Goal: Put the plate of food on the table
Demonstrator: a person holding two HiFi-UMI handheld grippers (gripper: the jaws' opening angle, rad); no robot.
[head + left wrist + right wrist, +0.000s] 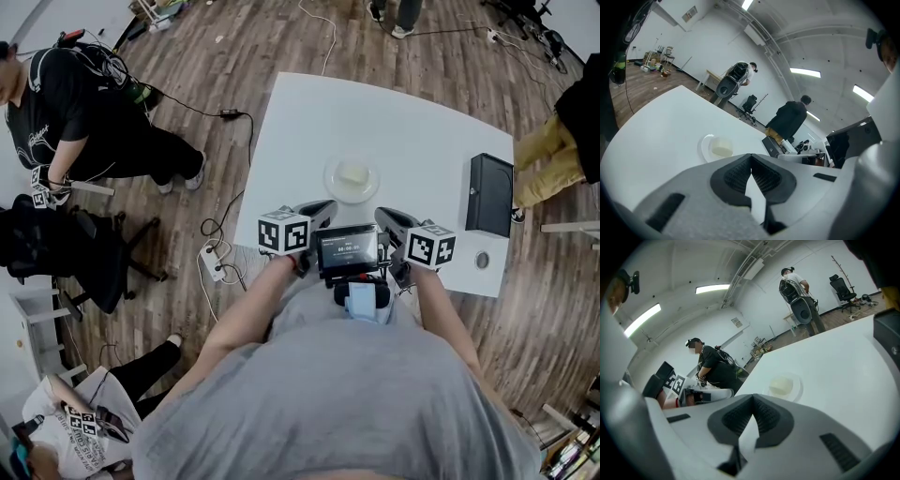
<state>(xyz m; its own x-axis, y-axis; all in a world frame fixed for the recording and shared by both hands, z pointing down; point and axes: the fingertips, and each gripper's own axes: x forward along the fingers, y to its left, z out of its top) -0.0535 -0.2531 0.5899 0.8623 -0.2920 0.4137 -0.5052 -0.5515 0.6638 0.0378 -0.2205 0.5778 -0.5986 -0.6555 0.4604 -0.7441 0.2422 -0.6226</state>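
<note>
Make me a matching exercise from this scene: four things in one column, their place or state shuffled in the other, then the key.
Things
1. plate of food
2. black box
3. left hand-held gripper
4. white power strip

Place or state
A. on the floor, left of the table
B. at the table's right edge
C. jaws together, holding nothing
D. middle of the table

Pairs: 1-D, 2-B, 3-C, 4-A

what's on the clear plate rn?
One pale cream block of food, centred on the clear round plate; nothing else on it. The patch of plate under the block is covered, so unseen.
</note>
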